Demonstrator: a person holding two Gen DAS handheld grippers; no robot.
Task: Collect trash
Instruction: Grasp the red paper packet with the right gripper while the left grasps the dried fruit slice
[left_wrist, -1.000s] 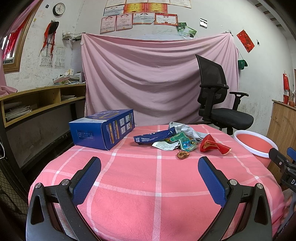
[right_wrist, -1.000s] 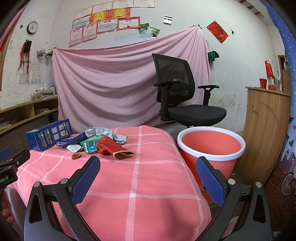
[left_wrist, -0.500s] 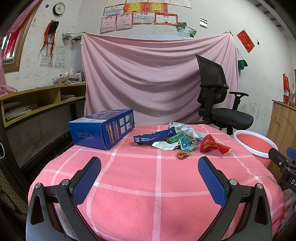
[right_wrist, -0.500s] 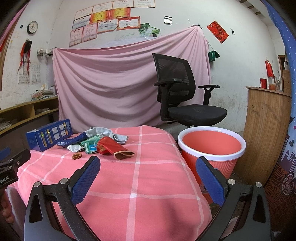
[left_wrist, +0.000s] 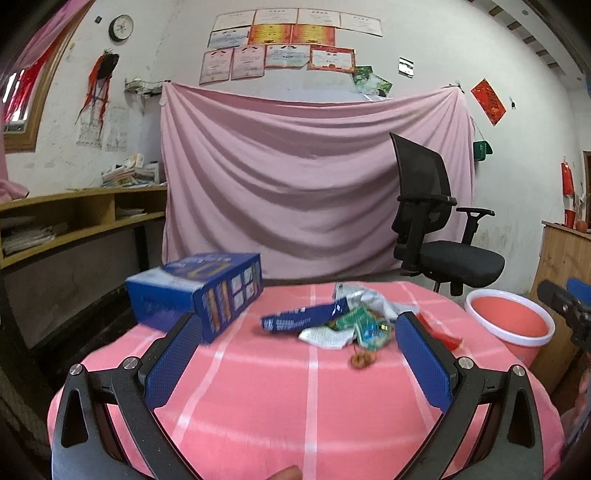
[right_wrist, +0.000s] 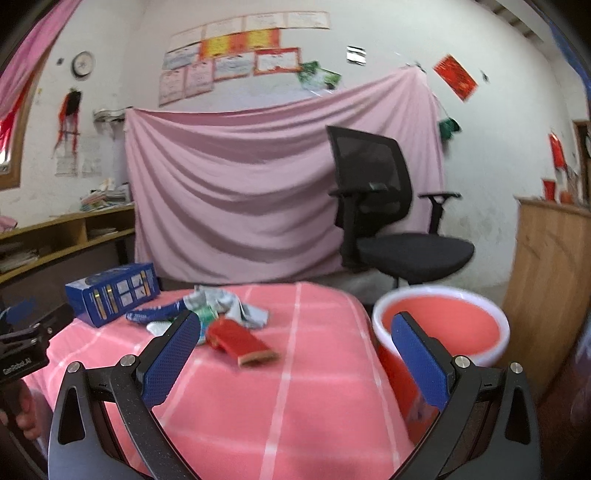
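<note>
The trash lies in a loose heap on the far half of the round table covered with a pink checked cloth (left_wrist: 310, 391), well ahead of both grippers and touched by neither. In the left wrist view the left gripper (left_wrist: 295, 354) has its blue-padded fingers spread wide with nothing between them, and the heap sits in the gap beyond the tips. There, a long dark blue foil wrapper (left_wrist: 304, 318) lies with its long axis running left to right, rising slightly toward the right. Behind it are a crumpled grey-white paper wad (left_wrist: 373, 301) and small green packets (left_wrist: 364, 325), and nearer the gripper a small brown nutshell-like scrap (left_wrist: 364, 360) sits alone on the cloth. A large blue cardboard box (left_wrist: 199, 291) stands to the left of the heap.

In the right wrist view the right gripper (right_wrist: 295, 354) is likewise spread wide and empty. A flattened red paper packet (right_wrist: 238, 341) lies ahead of it and left of centre, just past the left fingertip, its long axis slanting from far left to near right. The red plastic basin with a white rim (right_wrist: 439, 317) stands off the table's right edge, partly behind the right finger.

The red packet seems to be the piece nearest the right gripper, though blur makes its edges uncertain. That gripper is also the one on the basin's side, so the first pick probably falls to it, with a reach forward and left.
</note>
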